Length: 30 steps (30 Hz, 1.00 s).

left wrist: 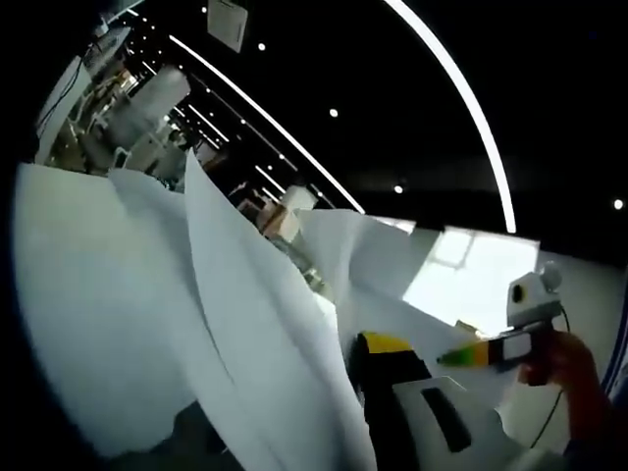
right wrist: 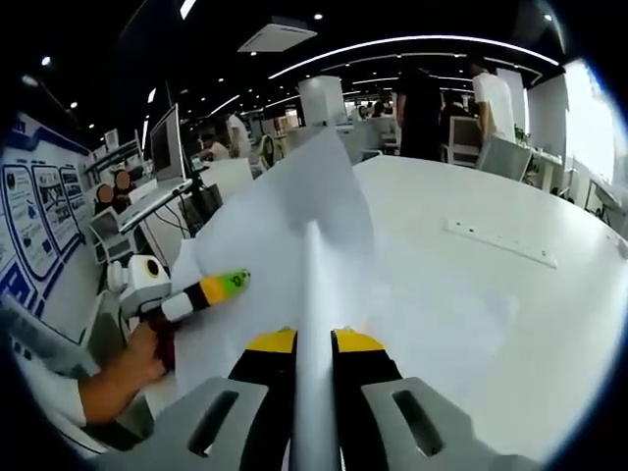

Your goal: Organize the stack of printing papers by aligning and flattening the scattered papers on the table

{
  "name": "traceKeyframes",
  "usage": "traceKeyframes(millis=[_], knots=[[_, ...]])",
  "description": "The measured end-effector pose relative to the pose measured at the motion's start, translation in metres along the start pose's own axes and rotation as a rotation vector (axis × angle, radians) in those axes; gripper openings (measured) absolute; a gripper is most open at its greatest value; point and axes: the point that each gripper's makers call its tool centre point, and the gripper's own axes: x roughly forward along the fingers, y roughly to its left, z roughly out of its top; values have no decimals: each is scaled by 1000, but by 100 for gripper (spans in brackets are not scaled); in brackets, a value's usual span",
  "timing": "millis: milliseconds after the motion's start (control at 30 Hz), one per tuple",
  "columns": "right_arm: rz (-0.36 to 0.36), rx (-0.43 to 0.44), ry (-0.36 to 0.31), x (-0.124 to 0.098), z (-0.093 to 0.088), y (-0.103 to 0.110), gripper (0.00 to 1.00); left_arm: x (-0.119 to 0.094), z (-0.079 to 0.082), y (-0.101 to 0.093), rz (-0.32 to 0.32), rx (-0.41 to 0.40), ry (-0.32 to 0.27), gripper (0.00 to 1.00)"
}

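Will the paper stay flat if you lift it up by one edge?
Probably not. The papers already bend and curl where the right gripper pinches them, so they look floppy. They seem light too, standing in wavy folds in the left gripper view. They would likely droop.

My left gripper view tilts up, close behind papers (left wrist: 245,324), ceiling beyond. My right gripper view faces across table (right wrist: 510,294). Both share the papers.

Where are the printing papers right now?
In the right gripper view the papers stand edge-up, pinched by the right gripper above the white table; the left gripper is beside them on the left.
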Motion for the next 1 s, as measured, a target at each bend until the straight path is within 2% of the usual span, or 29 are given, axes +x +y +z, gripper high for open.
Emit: traceKeyframes(millis=[467,1000], knots=[[6,8,0,1,-1,10,8,0,2,2,8,0,-10,21],[23,70,-8,3,-9,21,8,1,3,3,7,-5,-15,21]])
